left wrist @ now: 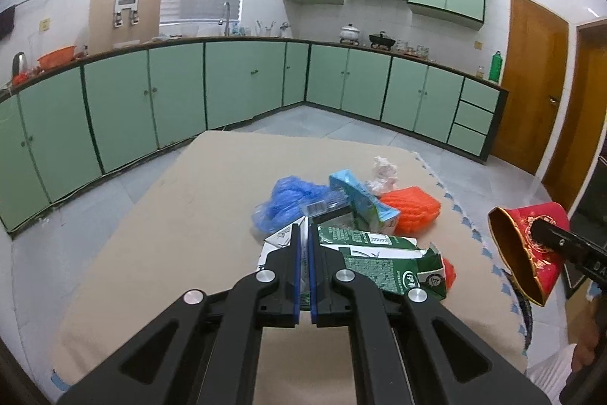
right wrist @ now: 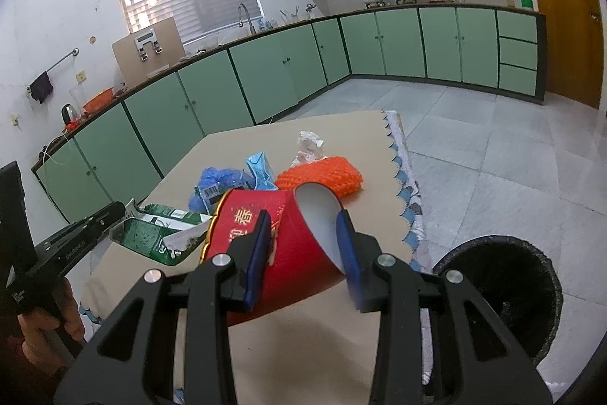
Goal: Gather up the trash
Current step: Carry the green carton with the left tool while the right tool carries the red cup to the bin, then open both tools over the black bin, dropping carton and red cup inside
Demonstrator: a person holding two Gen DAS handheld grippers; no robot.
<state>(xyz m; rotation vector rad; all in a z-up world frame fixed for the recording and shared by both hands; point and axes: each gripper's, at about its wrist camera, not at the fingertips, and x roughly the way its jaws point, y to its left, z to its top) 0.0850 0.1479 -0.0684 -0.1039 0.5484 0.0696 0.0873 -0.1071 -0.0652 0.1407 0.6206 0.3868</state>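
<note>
With the left tool (left wrist: pixel 303 245) clamped on the green carton (left wrist: pixel 379 264) and the right tool (right wrist: pixel 303 241) squeezing the red cup (right wrist: pixel 280 241) near the bin (right wrist: pixel 500 295), either could slip if pinched shallowly.

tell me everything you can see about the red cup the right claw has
The red cup looks like paper: glossy red outside with gold characters and patterns, a gold rim, plain white inside. It is tipped on its side and squashed, lifted above the cardboard-covered table. The right claw clamps its wall, one blue pad outside, the other inside the mouth. Nothing else touches it. A black bin stands just right of it.
</note>
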